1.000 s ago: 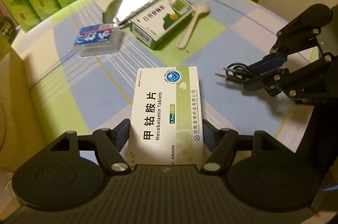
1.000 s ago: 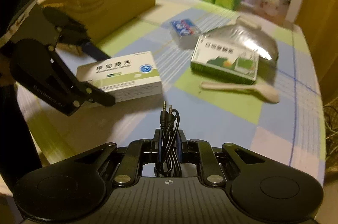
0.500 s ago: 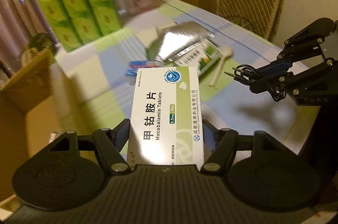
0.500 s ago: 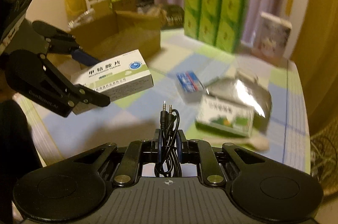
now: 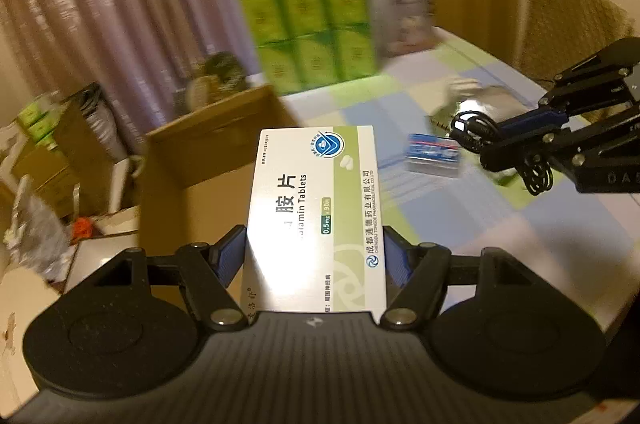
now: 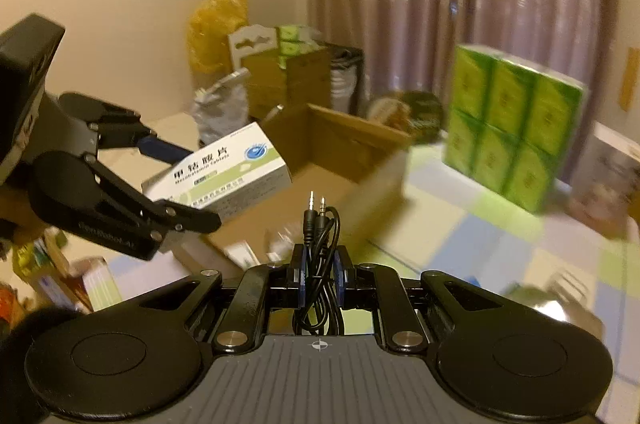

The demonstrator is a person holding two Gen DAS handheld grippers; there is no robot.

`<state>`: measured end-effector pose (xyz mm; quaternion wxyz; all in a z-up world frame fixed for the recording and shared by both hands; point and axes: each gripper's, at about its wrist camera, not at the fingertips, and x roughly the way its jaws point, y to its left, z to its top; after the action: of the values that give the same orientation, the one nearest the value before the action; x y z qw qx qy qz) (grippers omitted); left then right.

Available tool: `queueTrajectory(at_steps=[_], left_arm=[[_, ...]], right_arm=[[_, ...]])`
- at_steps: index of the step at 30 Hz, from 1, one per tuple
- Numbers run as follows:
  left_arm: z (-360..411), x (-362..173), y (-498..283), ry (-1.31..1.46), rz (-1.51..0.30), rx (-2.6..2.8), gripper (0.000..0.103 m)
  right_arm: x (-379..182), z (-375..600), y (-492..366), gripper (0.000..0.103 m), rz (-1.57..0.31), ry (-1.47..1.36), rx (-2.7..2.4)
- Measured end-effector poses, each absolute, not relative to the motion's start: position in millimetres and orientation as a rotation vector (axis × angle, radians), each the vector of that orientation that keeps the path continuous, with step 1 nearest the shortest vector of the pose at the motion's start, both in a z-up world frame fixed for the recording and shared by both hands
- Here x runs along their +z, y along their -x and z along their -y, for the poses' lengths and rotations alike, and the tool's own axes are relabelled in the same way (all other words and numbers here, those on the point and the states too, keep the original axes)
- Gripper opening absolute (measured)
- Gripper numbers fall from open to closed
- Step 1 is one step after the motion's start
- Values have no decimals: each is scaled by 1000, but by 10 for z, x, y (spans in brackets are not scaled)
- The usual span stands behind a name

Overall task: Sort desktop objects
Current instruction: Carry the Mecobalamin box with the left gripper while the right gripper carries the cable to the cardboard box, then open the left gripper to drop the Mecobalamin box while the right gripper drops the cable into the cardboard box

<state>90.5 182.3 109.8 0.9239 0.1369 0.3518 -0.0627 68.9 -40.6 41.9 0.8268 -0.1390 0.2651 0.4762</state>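
Before me a checked tablecloth [image 5: 460, 224], curtains [image 5: 120, 4], an open carton [image 6: 340, 160]; my left gripper [image 5: 316, 256] clamps the white-green tablet box [image 5: 316, 208], my right gripper [image 6: 320, 276] pinches the black audio cable [image 6: 320, 224]

The near end of the white-and-green cardboard tablet box [image 5: 316, 220] is hidden behind the left gripper's body at the lower centre of the left wrist view, and part of its print is lost to glare. The small blue-and-white packet [image 5: 432, 154] at centre right is smeared by motion blur; its label cannot be read. The coiled black audio cable's [image 6: 320, 264] lower loops are concealed between the right gripper's fingers [image 6: 302, 276]. The checked worktop [image 6: 500, 248] is blurred at lower right.
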Motion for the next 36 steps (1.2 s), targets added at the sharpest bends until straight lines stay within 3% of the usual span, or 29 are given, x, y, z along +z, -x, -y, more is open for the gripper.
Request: queueTrajectory(at_steps=[11, 36], left_arm=[[-2542, 1056, -1168, -211, -731, -49, 67], [-2811, 645, -1339, -143, -737, -44, 68]], right_arm=[[303, -430, -999, 10, -601, 291, 1055], [-36, -749, -1205, 10, -665, 304, 1051]])
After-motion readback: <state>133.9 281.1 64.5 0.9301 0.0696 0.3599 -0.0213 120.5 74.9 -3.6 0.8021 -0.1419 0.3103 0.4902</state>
